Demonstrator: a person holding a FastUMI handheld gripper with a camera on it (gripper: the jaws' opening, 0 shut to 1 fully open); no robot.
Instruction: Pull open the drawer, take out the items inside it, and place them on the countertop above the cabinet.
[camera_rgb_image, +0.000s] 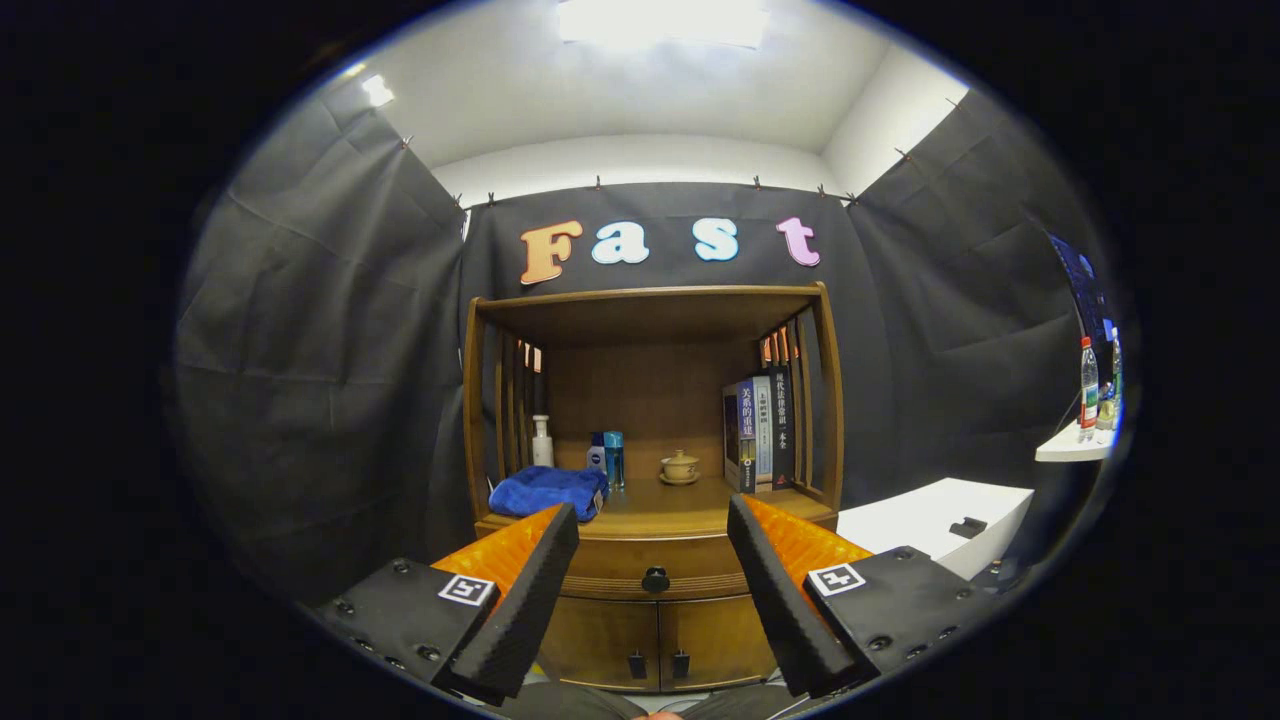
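Note:
A brown wooden cabinet (650, 600) stands ahead against the booth wall. Its drawer (620, 566) is closed, with a dark round knob (655, 579) at the centre of its front. Above the drawer lies the wooden countertop (680, 505), inside an open shelf frame. My gripper (652, 520) is open, its orange and black fingers (545, 575) spread wide. The knob shows between the fingers, still some way beyond them. Nothing is between the fingers. The drawer's contents are hidden.
On the countertop lie a blue cloth (545, 490), a white bottle (542, 442), a small blue box (612, 458), a lidded cup on a saucer (680, 467) and several upright books (758, 432). Two lower doors (655, 640) sit under the drawer. A white table (940, 525) stands right.

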